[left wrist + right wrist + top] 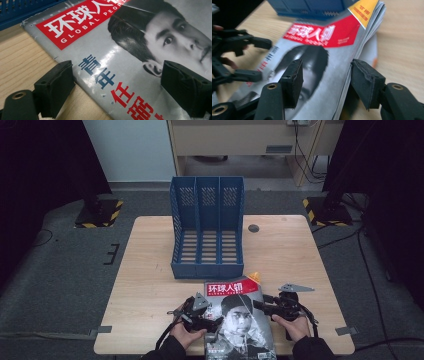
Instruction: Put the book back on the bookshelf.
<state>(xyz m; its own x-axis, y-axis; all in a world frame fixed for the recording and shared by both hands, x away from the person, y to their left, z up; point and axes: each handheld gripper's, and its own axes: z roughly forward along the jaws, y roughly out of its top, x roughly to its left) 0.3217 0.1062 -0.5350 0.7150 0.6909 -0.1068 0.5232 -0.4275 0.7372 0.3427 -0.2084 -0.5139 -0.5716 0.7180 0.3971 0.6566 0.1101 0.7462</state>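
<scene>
Straddling the glossy grey-and-red magazine (239,320) lying at the wooden table's (150,270) near edge, your left gripper (117,82) and right gripper (325,82) both gape wide over opposite side edges, apparently positioned to lift it toward the blue three-slot plastic file rack (207,227).

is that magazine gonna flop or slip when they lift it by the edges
The magazine will probably sag in the middle: it is thin, and its page edges already fan loose by the right gripper. Its glossy cover shows glare near the left gripper, so the jaws may slip. It looks light.
</scene>
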